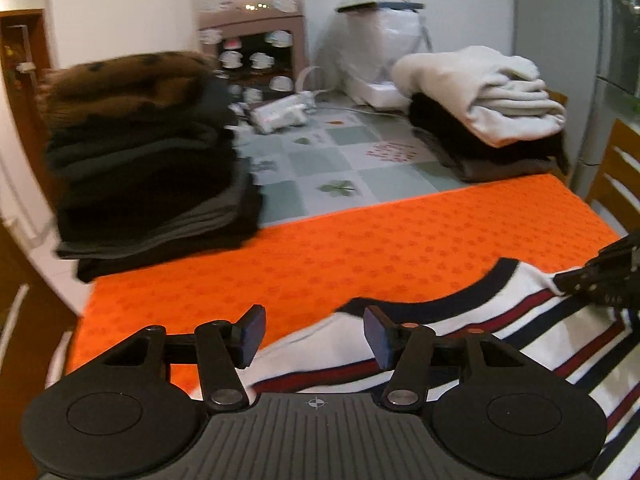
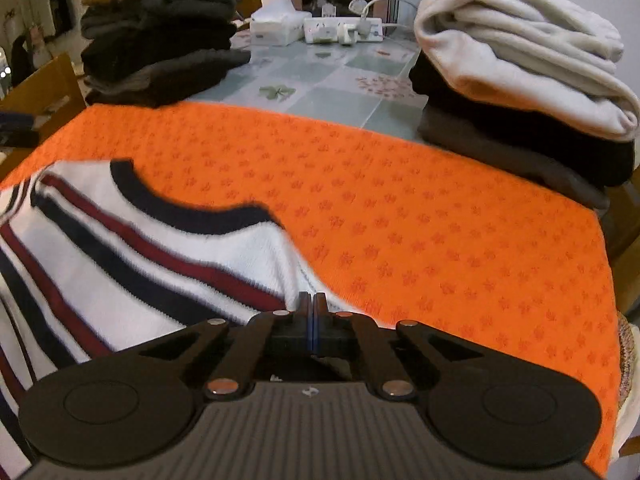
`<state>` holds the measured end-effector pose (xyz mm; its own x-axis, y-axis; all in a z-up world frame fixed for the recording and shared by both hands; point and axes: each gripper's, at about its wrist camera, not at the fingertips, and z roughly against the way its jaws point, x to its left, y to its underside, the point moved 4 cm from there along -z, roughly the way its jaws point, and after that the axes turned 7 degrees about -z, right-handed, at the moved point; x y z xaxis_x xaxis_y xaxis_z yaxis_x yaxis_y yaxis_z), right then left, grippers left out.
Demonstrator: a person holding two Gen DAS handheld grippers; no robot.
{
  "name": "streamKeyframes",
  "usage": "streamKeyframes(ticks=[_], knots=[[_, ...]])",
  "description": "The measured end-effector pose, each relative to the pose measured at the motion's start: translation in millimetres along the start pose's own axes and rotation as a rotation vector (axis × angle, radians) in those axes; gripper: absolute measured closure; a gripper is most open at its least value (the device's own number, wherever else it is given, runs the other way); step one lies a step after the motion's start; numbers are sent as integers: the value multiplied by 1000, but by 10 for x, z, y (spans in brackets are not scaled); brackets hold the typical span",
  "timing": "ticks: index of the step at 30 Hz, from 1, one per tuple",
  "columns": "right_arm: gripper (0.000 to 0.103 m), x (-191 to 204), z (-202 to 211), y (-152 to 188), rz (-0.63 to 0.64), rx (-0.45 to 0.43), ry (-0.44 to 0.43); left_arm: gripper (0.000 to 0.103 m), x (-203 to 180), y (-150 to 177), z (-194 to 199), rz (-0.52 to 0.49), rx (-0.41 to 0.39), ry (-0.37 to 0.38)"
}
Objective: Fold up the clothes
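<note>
Left-wrist view: the left gripper (image 1: pixel 315 334) stands with its jaws spread wide, nothing between them, poised above the shoulder edge of a striped sweater (image 1: pixel 516 332). The sweater, white with navy and dark red stripes and a navy neckband, lies on an orange patterned mat (image 1: pixel 360 236) and fills the 3 to 5 o'clock part of this view. At 3 o'clock the dark tip of the right gripper (image 1: pixel 600 276) meets the sweater's far shoulder.

Right-wrist view: the right gripper (image 2: pixel 313 300) has its jaws pressed together; the white edge of the sweater (image 2: pixel 120 248) runs up to the fingertips, but whether cloth is pinched between them cannot be told. Here the sweater lies from 7 to 10 o'clock, its neckband towards 10 o'clock, with bare mat (image 2: pixel 440 220) from 1 to 4 o'clock.

Background, both views: a stack of dark folded garments topped by a brown one (image 1: pixel 148 160) stands at 10 o'clock, and a cream folded garment on dark ones (image 2: pixel 520 64) stands at 2 o'clock, both at the mat's far edge. Between the two stacks shows a tablecloth with leaf-printed squares (image 1: pixel 320 160). A white power strip (image 2: pixel 340 30) lies at 12 o'clock in the right-wrist view.
</note>
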<state>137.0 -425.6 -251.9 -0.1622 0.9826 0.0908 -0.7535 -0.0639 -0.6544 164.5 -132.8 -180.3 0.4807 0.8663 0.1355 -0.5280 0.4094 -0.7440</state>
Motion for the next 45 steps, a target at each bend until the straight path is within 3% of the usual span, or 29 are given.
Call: streamKeyframes(ticks=[5, 7, 11, 15, 21, 24, 28, 32, 34, 37, 41, 45], knots=[[102, 8, 68, -26, -6, 25, -10, 43, -307, -138, -376, 6, -7, 169], [101, -17, 111, -68, 7, 28, -4, 43, -430, -212, -542, -24, -7, 199], [97, -156, 165, -210, 27, 12, 16, 43, -464, -295, -711, -101, -31, 169], [88, -202, 18, -309, 80, 37, -80, 43, -311, -190, -728, -242, -17, 111], [85, -211, -192, -375, 116, 88, -224, 43, 213, 94, -699, -240, 96, 102], [85, -181, -228, -356, 118, 103, -249, 45, 376, 215, -696, -211, 142, 151], [85, -109, -222, -341, 143, 87, -218, 62, 437, 342, -672, -163, 156, 214], [90, -36, -216, -327, 169, 71, -187, 92, 401, 361, -631, -128, 140, 199], [97, 0, -213, -320, 182, 63, -172, 94, 350, 342, -583, -146, 111, 156], [99, 40, -180, -320, 196, 37, -136, 95, 340, 258, -453, -138, 46, 78], [100, 8, 84, -460, 192, -80, -34, 95, 363, 45, -254, -150, -46, -10], [102, 18, 348, -682, 250, -190, 67, 96, 365, -232, -192, -207, -105, -45]])
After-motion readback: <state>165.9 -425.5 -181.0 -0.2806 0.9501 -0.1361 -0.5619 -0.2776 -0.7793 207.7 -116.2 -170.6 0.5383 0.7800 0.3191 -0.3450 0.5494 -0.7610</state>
